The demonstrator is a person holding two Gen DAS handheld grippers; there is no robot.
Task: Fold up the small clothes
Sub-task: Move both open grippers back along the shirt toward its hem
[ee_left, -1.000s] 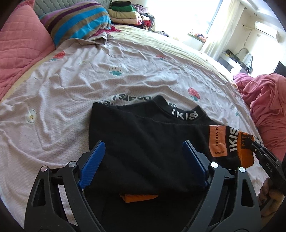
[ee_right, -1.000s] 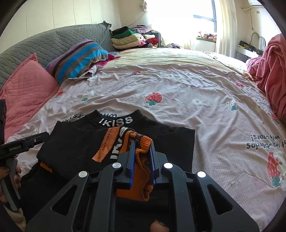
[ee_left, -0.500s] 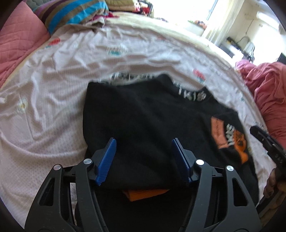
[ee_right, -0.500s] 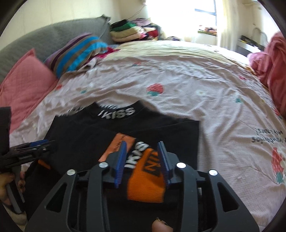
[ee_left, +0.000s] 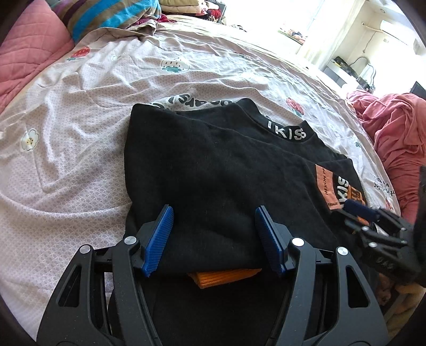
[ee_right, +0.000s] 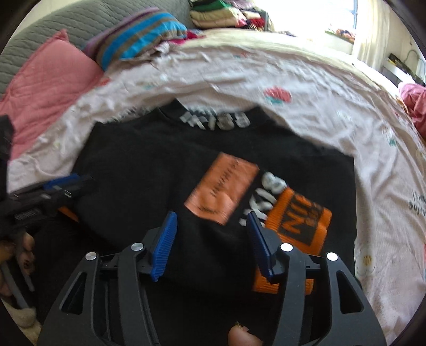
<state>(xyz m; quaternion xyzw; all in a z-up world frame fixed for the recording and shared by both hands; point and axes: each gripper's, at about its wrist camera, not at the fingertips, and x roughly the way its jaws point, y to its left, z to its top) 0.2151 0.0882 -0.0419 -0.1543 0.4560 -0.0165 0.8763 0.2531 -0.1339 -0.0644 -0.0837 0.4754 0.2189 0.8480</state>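
Observation:
A black sweatshirt [ee_left: 218, 170] with a white-lettered collar and orange cuffs lies on the bed, both sleeves folded across its body. My left gripper [ee_left: 213, 234] is open and empty, hovering over its left sleeve; an orange cuff [ee_left: 223, 276] peeks out below. My right gripper [ee_right: 210, 244] is open and empty above the right sleeve [ee_right: 221, 189], whose orange cuff [ee_right: 298, 223] lies flat just right of the fingers. The right gripper also shows at the right edge of the left wrist view [ee_left: 372, 223], and the left gripper at the left of the right wrist view [ee_right: 53, 191].
The bed has a pale strawberry-print sheet [ee_left: 80, 127]. A pink cushion [ee_right: 45, 87] and a striped pillow [ee_right: 138, 37] lie at the headboard. A pile of folded clothes [ee_right: 226, 13] sits at the far end. A pink garment heap [ee_left: 394, 138] lies to the right.
My right gripper let go of the orange cuff, opened wide and pulled back; the sleeve now lies flat on the sweatshirt. My left gripper stayed open and shifted slightly.

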